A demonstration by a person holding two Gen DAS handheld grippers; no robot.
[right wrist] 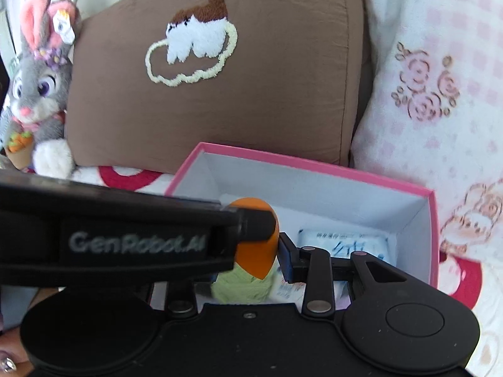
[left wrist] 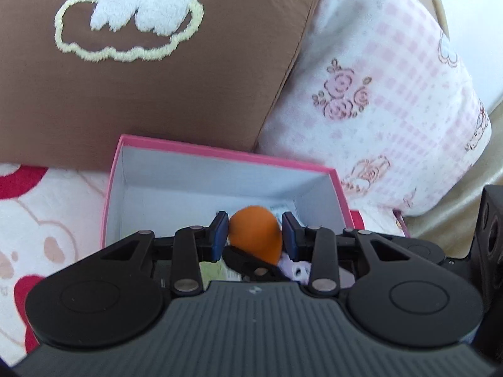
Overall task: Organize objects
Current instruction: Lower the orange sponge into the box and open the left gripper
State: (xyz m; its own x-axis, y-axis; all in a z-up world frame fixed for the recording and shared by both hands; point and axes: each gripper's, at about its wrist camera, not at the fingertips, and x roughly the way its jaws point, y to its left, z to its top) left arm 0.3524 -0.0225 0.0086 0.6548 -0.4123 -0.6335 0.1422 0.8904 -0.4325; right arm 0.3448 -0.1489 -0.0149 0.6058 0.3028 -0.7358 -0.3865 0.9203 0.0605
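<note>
An orange egg-shaped sponge [left wrist: 256, 235] sits between the blue pads of my left gripper [left wrist: 255, 235], over the open pink box [left wrist: 201, 149] with a white inside. The left pad touches it; a sliver of gap shows at the right pad. In the right wrist view the same sponge [right wrist: 261, 251] shows beside my right gripper's right pad [right wrist: 284, 260], with the left gripper's black body [right wrist: 125, 235] crossing in front and hiding the right gripper's left finger. The box [right wrist: 314, 160] holds a white packet [right wrist: 342, 243], a green soft item [right wrist: 242, 286] and a lilac item [left wrist: 298, 271].
The box rests on a white-and-red plush blanket [left wrist: 41, 220]. A brown cushion [left wrist: 157, 94] with an embroidered cloud and a pink floral pillow [left wrist: 377, 94] stand right behind it. A grey plush rabbit [right wrist: 41, 88] sits at the far left.
</note>
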